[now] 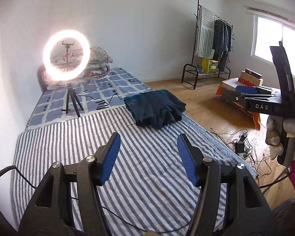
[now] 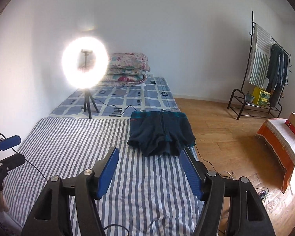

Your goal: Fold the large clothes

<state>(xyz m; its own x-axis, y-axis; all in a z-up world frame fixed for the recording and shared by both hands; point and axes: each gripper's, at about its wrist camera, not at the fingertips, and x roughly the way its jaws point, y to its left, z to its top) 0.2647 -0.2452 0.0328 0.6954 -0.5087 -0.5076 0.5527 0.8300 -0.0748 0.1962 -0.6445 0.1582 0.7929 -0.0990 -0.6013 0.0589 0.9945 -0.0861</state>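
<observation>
A dark blue garment lies folded into a compact pile on the striped sheet, near the bed's right edge; the right wrist view shows the same garment ahead. My left gripper hangs open above the stripes, short of the pile, with nothing between its blue pads. My right gripper is open too, empty, its right pad just short of the pile's near edge. In the left wrist view, the right gripper shows side-on at the right, held by a gloved hand.
A lit ring light on a tripod stands on the checked blanket, its cable trailing toward the garment. Folded floral quilts lie at the bed head. A clothes rack, a draped low bench and floor cables occupy the right.
</observation>
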